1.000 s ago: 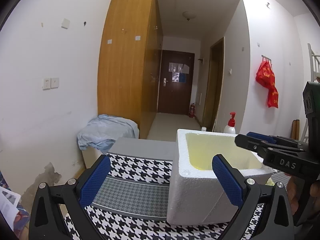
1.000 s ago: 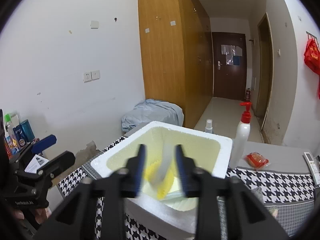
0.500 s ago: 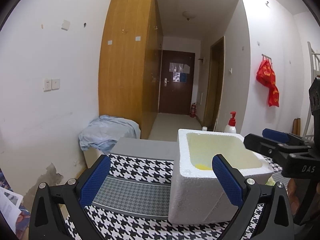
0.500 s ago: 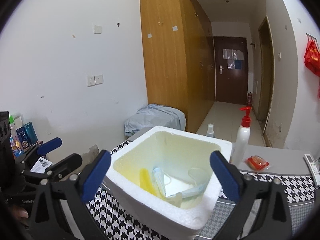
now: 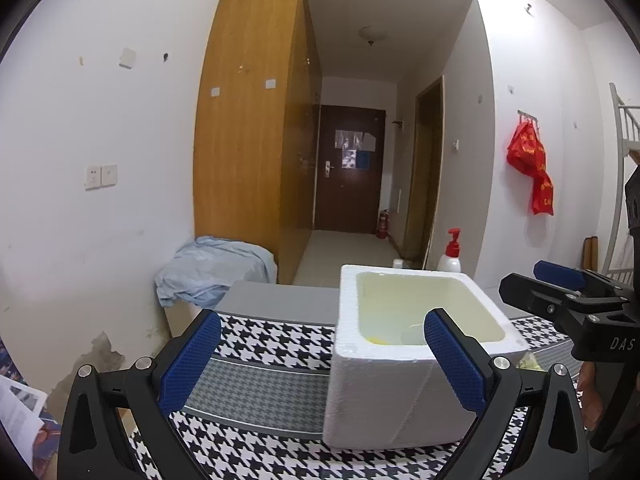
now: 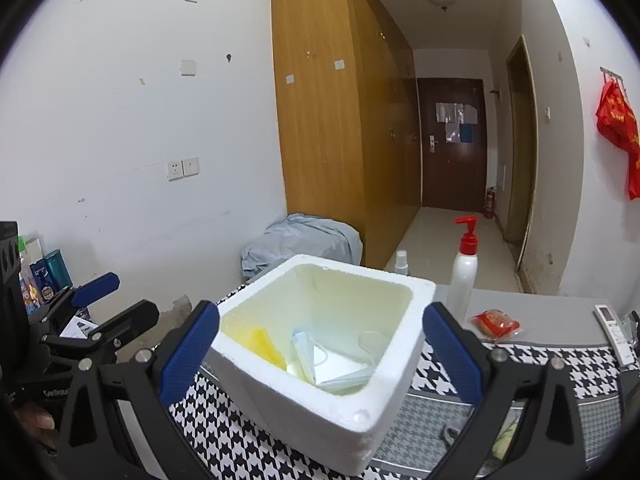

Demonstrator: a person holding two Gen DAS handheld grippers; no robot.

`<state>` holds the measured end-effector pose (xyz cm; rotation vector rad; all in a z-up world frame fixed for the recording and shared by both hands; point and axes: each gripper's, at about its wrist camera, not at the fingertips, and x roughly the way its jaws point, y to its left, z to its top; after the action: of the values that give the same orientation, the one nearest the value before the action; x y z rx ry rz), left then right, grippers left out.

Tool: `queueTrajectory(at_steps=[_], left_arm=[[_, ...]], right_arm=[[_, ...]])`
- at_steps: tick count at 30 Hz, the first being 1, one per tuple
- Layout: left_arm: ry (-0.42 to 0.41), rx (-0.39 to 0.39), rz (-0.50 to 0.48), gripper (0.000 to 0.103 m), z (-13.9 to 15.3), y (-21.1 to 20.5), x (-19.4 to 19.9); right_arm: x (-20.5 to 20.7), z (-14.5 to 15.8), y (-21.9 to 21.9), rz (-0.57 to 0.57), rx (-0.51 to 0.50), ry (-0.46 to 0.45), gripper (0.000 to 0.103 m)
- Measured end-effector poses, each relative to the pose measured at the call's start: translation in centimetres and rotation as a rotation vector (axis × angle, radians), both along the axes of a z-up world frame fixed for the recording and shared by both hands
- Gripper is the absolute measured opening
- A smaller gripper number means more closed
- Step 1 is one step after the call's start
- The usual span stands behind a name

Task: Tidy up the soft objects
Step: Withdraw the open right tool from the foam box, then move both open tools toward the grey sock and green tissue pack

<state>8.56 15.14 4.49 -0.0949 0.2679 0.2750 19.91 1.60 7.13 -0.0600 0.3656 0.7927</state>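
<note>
A white square foam box (image 6: 316, 364) sits on the black-and-white houndstooth cloth (image 6: 224, 440) that covers the table. Behind it stand a white pump bottle with a red top (image 6: 464, 272) and a small clear spray bottle (image 6: 401, 262); a red-wrapped snack packet (image 6: 496, 323) and a white remote control (image 6: 614, 330) lie on the bare grey tabletop to the right. A crumpled pale-blue sheet (image 5: 212, 268) is heaped against the wall by the tall wooden wardrobe (image 5: 256, 120), and a red plastic bag (image 5: 534, 168) hangs from a wall hook.

A second ago the right gripper (image 6: 320, 350) was narrowed over the box with a pale strip between its blue pads; its jaws have just been opening and now stand spread wide, empty, the pads flanking the box's near corners without touching it. The light-blue face masks (image 6: 320, 364) lie loose on the box floor beside a yellow flat piece (image 6: 266, 346), below and just ahead of that gripper.

The left gripper (image 5: 320, 358) hangs beside the box with its jaws wide and nothing in them; its right pad overlaps the box's near rim in the left wrist view, though I cannot tell if it touches. It has kept its place.
</note>
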Motion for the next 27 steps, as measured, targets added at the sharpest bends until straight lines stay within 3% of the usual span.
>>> queueTrajectory(at_steps=[19, 27], left_arm=[[-0.028, 0.044, -0.076, 0.102, 1.7, -5.0, -1.3], [-0.034, 0.027, -0.128, 0.102, 1.7, -6.3, -1.6]], right_arm=[[-2.9, 0.5, -5.4, -0.038, 0.016, -0.058, 0.103], [-3.7, 0.3, -8.0, -0.074, 0.034, -0.07, 0.103]])
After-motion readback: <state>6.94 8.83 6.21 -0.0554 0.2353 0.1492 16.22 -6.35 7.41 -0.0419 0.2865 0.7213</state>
